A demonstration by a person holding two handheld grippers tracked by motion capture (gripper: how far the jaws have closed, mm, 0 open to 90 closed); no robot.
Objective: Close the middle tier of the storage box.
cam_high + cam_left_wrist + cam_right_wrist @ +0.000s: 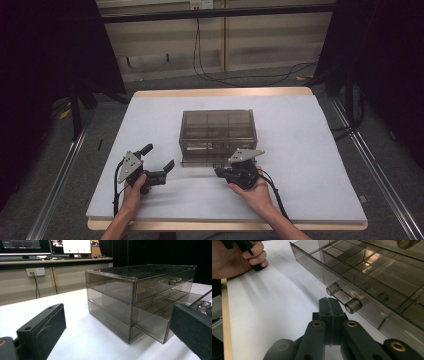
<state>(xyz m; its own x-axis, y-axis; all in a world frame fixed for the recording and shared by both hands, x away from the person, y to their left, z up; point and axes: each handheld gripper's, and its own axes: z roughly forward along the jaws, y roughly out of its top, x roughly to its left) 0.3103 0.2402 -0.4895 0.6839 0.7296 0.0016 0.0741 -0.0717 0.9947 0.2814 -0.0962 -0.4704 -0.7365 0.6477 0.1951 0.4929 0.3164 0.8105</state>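
Drawer handle (pixel 344 299) beside shut right tongs (pixel 329 302).

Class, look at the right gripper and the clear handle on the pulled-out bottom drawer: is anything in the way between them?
Nothing visible. The right gripper, jaws shut, sits just short of the drawer handle, with bare white table cover around it.

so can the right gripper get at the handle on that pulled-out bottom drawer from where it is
Probably yes. The right gripper, jaws shut, sits just short of the clear handle of the open bottom drawer, with nothing between them. It would need to open its jaws first to grasp it.
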